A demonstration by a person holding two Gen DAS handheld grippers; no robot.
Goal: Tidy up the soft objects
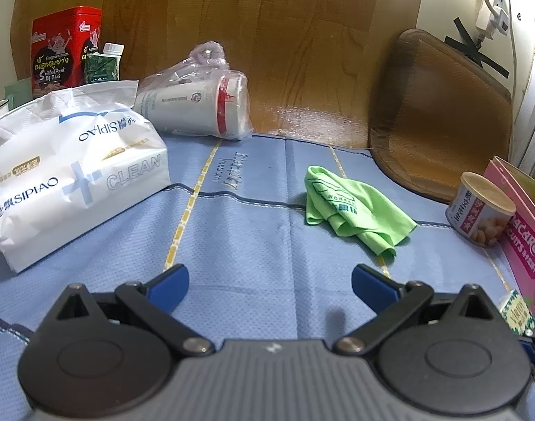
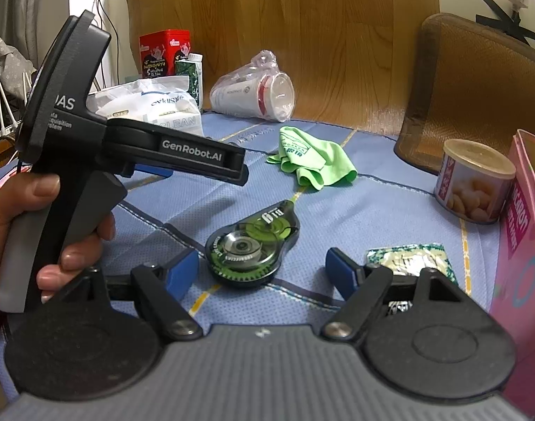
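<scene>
A crumpled green cloth lies on the blue mat, right of centre in the left wrist view; the right wrist view shows the green cloth further off. A white tissue pack sits at the left, also seen as the tissue pack behind the other tool. My left gripper stands open above bare mat, short of the cloth. My right gripper is open too, with a green correction-tape dispenser lying on the mat between its blue fingers, not gripped. A hand holds the left gripper's body.
Bagged paper cups lie on their side at the back. A red tin and a small carton stand back left. A can and a pink box crowd the right. A woven chair is behind; a foil packet lies near the right fingers.
</scene>
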